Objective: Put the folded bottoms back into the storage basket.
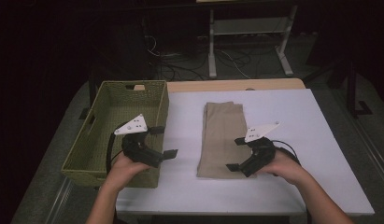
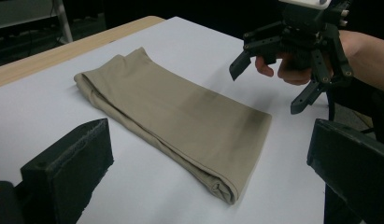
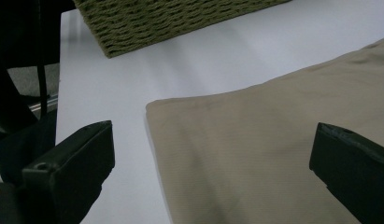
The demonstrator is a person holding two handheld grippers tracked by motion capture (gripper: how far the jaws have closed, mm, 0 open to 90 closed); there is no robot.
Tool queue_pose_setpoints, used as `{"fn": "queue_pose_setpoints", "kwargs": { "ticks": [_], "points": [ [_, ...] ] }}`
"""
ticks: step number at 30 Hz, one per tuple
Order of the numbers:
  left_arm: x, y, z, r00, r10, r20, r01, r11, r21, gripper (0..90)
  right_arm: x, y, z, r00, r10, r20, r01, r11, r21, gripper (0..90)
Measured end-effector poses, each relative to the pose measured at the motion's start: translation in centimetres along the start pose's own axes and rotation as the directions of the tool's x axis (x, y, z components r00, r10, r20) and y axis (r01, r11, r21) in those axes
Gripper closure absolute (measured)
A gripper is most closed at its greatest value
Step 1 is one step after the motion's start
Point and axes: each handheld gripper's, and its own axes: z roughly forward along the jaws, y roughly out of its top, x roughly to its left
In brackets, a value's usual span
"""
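Reading from left to right in the high view: a woven green basket (image 1: 116, 130) stands at the table's left edge, and the left gripper (image 1: 163, 141) hangs above its right wall, jaws spread wide and holding nothing. To its right, on the white table (image 1: 292, 121), lies the folded tan cloth (image 1: 221, 140), flat and lengthwise, well apart from the basket. The right gripper (image 1: 237, 153) hovers over the cloth's near right edge, jaws likewise spread wide and empty.

Judged risks: a pinch that takes only the top layer would let the fold open as the cloth rises; a grip by one gripper alone would leave the far end dragging and the bundle sagging; a low carry could catch the cloth on the basket's rim, or the left gripper could knock that wall.

Hard to make out: the number of layers in the fold, since the left gripper view shows only the doubled near corner (image 2: 222, 189); the basket's floor is dim, and the right gripper view crops both basket (image 3: 180, 21) and cloth (image 3: 273, 154). The background is dark.
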Motion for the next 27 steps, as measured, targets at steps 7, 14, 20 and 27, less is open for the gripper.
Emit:
{"fn": "queue_pose_setpoints", "kwargs": {
  "ticks": [7, 14, 20, 27],
  "points": [
    [0.0, 0.0, 0.0, 1.0000, -0.002, 0.002, 0.002, 1.0000, 0.006, 0.5, 0.2, -0.4, 0.4, 1.0000, -0.006, -0.005, 0.007, 1.000, 0.024, 9.2],
    [0.1, 0.0, 0.0, 1.0000, -0.008, -0.002, 0.008, 1.0000, 0.004, 0.5, 0.4, -0.8, 0.5, 0.9998, 0.002, -0.022, -0.001, 0.999, 0.048, 19.5],
    [0.1, 0.0, 0.0, 0.9999, -0.011, 0.002, 0.011, 0.9999, 0.003, 0.5, 0.7, -1.3, 0.9, 0.9993, -0.010, -0.037, 0.012, 0.998, 0.063, 34.1],
    [0.1, 0.0, 0.0, 0.9999, -0.012, 0.003, 0.012, 0.9999, 0.002, 0.5, 0.9, -1.5, 1.6, 0.9982, -0.024, -0.056, 0.029, 0.995, 0.097, 47.2]
  ]
}}
